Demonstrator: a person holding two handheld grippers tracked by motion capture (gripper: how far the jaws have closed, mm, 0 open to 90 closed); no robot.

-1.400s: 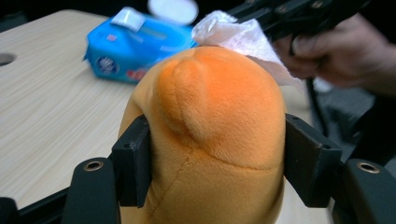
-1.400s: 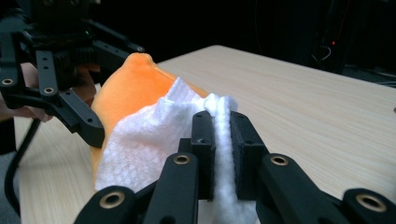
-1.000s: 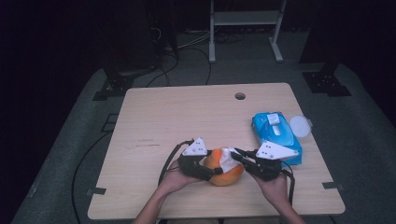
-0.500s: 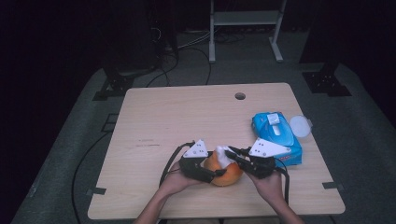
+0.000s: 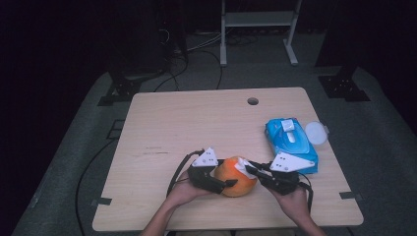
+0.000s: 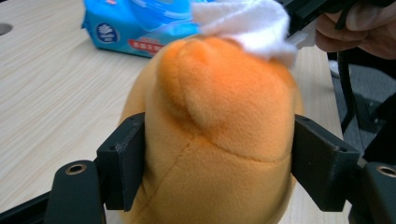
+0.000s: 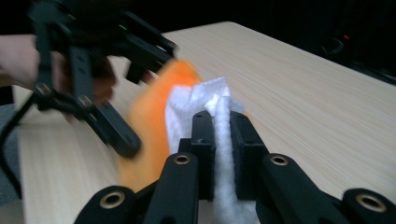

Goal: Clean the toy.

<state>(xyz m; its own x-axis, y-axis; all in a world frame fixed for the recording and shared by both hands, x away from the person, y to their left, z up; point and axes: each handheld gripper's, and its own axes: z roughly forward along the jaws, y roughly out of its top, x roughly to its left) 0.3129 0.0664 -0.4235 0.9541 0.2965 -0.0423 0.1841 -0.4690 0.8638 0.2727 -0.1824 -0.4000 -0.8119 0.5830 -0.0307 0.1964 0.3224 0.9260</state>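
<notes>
While the orange plush is flanked by the left hand-held gripper, jaws just eased apart, a white wipe is pinched by the right hand-held gripper on the table.

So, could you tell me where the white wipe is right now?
The white wipe is pinched in the right gripper and pressed on top of the orange plush toy, near the table's front edge in the high view, left of the blue wipes pack.
</notes>
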